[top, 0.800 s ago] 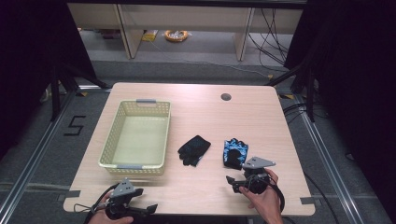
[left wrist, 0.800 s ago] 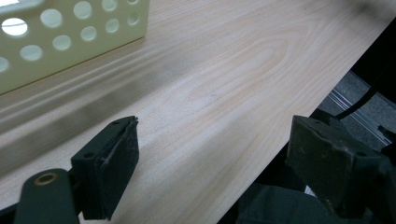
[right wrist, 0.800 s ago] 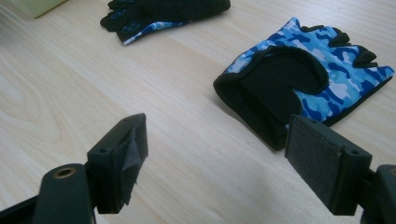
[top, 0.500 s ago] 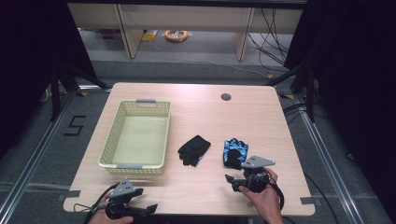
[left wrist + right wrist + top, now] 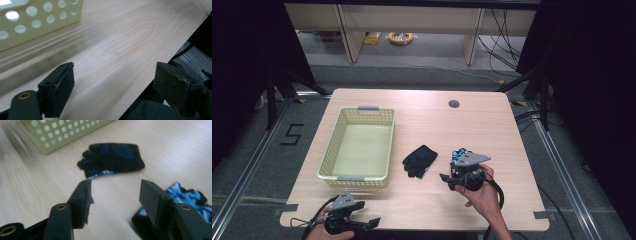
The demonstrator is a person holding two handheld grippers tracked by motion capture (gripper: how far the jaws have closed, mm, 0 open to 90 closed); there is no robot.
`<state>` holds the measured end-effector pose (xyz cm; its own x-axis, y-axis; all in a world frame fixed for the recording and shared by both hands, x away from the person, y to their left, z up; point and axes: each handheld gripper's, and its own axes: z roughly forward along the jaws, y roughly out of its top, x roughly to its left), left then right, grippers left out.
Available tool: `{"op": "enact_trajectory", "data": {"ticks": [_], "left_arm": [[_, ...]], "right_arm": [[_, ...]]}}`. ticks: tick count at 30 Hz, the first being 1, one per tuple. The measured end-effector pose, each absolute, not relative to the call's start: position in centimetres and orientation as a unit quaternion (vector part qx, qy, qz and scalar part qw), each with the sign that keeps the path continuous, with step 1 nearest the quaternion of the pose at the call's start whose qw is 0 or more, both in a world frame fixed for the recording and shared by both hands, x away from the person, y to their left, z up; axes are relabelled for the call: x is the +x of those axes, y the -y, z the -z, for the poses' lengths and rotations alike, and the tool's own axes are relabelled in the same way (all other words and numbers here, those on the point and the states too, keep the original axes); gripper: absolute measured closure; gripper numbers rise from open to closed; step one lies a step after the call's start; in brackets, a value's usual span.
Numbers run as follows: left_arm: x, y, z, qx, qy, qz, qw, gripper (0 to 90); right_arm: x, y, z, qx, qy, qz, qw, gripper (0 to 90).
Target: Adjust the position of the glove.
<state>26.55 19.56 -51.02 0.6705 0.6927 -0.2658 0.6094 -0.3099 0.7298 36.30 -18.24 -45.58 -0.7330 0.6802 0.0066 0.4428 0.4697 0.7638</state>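
Note:
A black glove with blue dots [image 5: 419, 160] lies flat near the middle of the wooden table [image 5: 492, 130]. Just to its right is a blue-patterned glove [image 5: 460, 151], partly hidden by my right gripper [image 5: 451, 180]. In the right gripper view the right gripper [image 5: 115, 187] stands open over bare wood. There the black glove [image 5: 115, 157] lies ahead of the jaws and the blue glove [image 5: 192, 195] beside and under the right-hand jaw. My left gripper [image 5: 369, 221] rests at the table's near edge. It stands open [image 5: 112, 72] with nothing between the jaws.
A pale yellow-green perforated basket [image 5: 332, 145] stands on the left half of the table, with nothing in it. Its wall [image 5: 37, 22] shows ahead of the left gripper. A round cable hole [image 5: 454, 104] sits at the far side. Black curtains and cables flank the table.
My right gripper has moved away from the person and slightly left, up over the near part of the blue glove. The left gripper and both gloves have stayed put.

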Motion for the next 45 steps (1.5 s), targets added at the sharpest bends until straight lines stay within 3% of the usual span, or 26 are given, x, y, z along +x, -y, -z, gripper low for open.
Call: {"op": "enact_trajectory", "data": {"ticks": [9,18,32,35,41,45], "left_arm": [[26.5,-19.4,51.1,0.798,-0.411,-0.046,0.437,16.1],[26.6,-19.5,51.1,0.799,-0.412,-0.043,0.437,16.1],[26.5,-19.6,51.1,0.8,-0.411,-0.044,0.436,16.1],[26.5,-19.5,51.1,0.799,-0.412,-0.044,0.437,16.1],[26.4,-19.5,51.1,0.797,-0.412,-0.047,0.439,16.1],[26.4,-19.5,51.0,0.797,-0.412,-0.05,0.438,16.1]], "right_arm": [[40.4,14.9,46.0,0.327,-0.851,-0.391,0.125,54.7],[44.6,11.9,47.2,0.319,-0.862,-0.378,0.109,57.6],[47.4,10.3,49.8,0.345,-0.877,-0.317,0.102,63.0],[47.2,10.5,49.8,0.363,-0.87,-0.314,0.109,68.6],[46.3,9.5,50.3,0.341,-0.874,-0.301,0.172,75.5],[46.1,9.6,50.2,0.34,-0.876,-0.295,0.174,78.7]]}}
